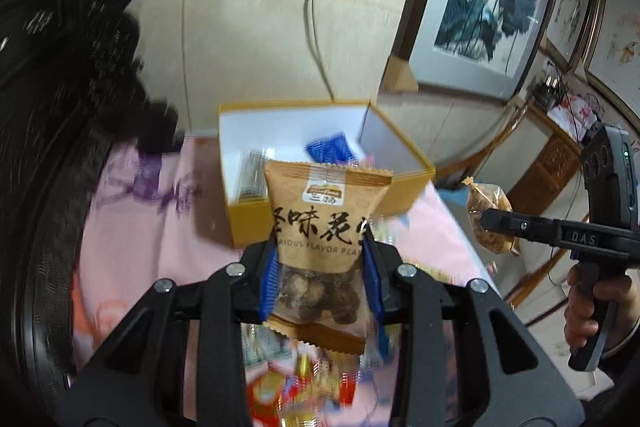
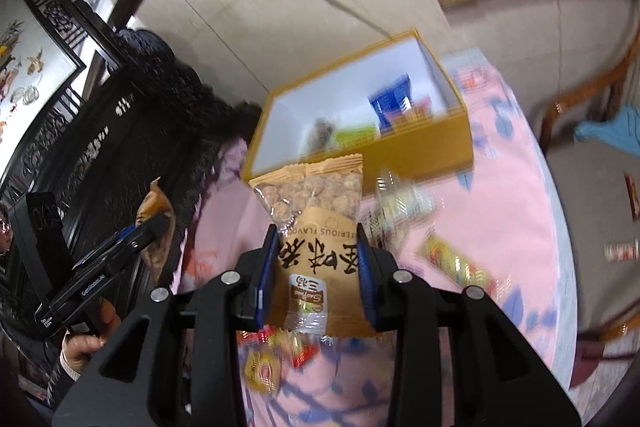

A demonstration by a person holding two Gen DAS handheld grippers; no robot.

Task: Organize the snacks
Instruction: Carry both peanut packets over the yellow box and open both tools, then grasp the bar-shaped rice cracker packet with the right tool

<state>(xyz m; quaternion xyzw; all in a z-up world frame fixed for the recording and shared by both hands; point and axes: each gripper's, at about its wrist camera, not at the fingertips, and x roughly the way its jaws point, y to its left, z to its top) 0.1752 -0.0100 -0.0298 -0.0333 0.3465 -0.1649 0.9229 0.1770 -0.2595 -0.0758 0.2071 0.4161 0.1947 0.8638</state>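
Peanut packet [image 1: 320, 247] clamped upright in left gripper [image 1: 320, 283]; second peanut packet [image 2: 316, 247] pinched inverted in right gripper [image 2: 318, 275]. Open yellow box [image 1: 256, 223] lies straight ahead, far side of pink tablecloth [image 1: 132, 227], left gripper nearer

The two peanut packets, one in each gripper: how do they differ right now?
The left packet points its printed brown end forward, clear window back between the left gripper fingers; the right packet is reversed, window forward, text upside down. The left packet's nuts look dark brown; the right packet's look pale tan. Both are brown packets with the same lettering, clamped in shut jaws, held short of the open yellow box.
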